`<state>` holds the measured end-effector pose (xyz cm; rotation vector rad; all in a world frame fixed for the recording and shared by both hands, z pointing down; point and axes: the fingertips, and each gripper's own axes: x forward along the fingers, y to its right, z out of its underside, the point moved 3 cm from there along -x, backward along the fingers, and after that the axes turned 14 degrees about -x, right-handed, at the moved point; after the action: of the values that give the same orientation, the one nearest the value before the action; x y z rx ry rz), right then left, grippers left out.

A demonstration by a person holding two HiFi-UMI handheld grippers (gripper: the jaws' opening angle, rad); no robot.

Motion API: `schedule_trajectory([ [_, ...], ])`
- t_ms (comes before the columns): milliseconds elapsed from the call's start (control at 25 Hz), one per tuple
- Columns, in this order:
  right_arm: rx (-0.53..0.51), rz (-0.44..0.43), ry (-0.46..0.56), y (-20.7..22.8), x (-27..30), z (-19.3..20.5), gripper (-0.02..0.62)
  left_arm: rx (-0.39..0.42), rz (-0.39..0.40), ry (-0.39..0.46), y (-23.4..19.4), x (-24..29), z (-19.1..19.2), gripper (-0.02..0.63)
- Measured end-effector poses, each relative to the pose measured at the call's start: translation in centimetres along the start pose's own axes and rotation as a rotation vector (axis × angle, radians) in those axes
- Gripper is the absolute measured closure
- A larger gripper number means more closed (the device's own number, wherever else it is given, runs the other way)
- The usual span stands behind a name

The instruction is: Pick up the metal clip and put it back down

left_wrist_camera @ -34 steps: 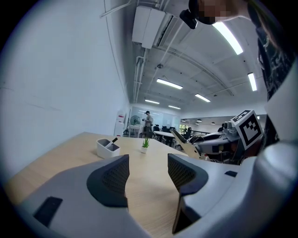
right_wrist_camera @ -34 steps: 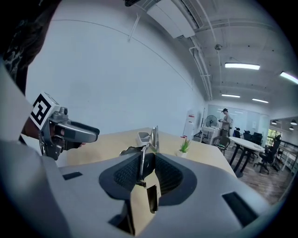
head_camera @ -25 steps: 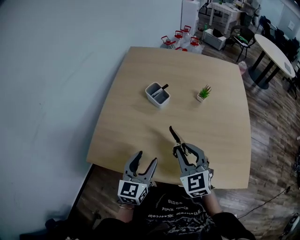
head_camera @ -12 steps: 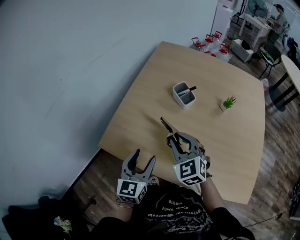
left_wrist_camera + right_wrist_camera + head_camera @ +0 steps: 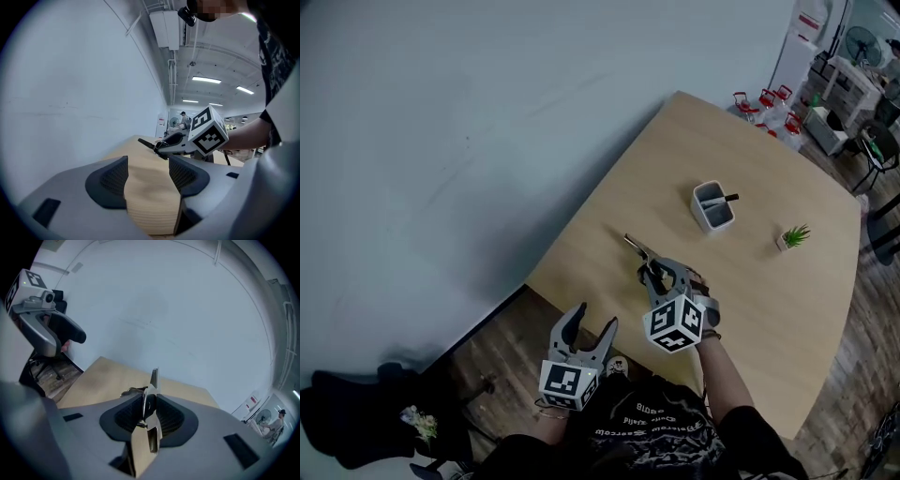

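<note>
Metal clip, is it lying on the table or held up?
Held up: the right claw pinches the metal clip from both sides, above the table.

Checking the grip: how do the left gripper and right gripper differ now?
The right gripper is shut on the metal clip; the left gripper is open and empty. The right gripper is over the table; the left gripper sits off its near edge. Both are grey.

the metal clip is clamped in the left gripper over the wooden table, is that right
Wrong gripper: the metal clip is clamped in the right gripper, over the wooden table, as the right gripper view shows. The left gripper is open and empty.
</note>
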<state>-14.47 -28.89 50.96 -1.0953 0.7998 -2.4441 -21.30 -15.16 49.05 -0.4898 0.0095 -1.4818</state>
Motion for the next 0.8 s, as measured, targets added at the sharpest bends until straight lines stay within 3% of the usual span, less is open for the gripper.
schedule_trajectory([
  [200,-0.104,-0.088,-0.033,-2.1,4.2,-0.7,0.492,-0.021,-0.048,0.013,-1.9,-1.3,-0.6,0.339],
  [360,-0.280,-0.135,-0.101,-4.5,7.4,-0.1,0.495,-0.020,-0.077,0.018,-3.3,-2.1,-0.8,0.339],
  [640,-0.348,-0.215,-0.155,-7.2,10.4,0.9,0.497,-0.048,-0.120,0.021,-5.1,-3.8,-0.1,0.339],
  [800,-0.443,-0.219,-0.168,-8.1,11.2,1.4,0.495,-0.069,-0.141,0.021,-5.9,-4.7,0.4,0.339],
])
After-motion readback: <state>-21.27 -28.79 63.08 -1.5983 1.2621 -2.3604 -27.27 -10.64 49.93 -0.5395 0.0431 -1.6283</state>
